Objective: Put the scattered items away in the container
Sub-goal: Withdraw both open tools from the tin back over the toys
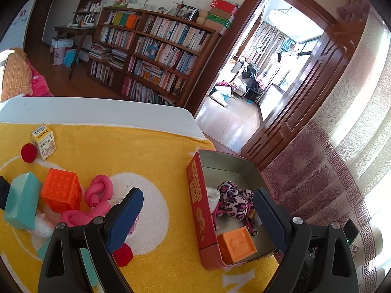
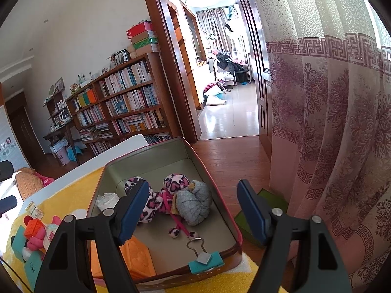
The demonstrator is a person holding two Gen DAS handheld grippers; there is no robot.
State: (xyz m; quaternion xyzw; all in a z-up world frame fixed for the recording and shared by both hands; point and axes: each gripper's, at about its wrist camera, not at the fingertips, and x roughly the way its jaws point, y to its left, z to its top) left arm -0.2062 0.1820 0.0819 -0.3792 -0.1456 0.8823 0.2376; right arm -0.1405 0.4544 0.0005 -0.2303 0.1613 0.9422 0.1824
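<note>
Orange block (image 2: 136,258) (half hidden behind jaws)

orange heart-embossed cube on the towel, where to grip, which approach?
Take the orange heart cube across two opposite flat faces, coming from above. Its top face is exposed, while the teal block sits close on one side and the pink knotted rope on the other, leaving little room for a level approach.

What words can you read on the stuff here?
Small box: big Chinese characters and a barcode, too blurred to quote.
Red tin: gold Chinese characters down its side, too blurred to read.
Teal box: a tiny line of print, too small to read.
Book spines: too small to read.
Nothing here reads clearly.
</note>
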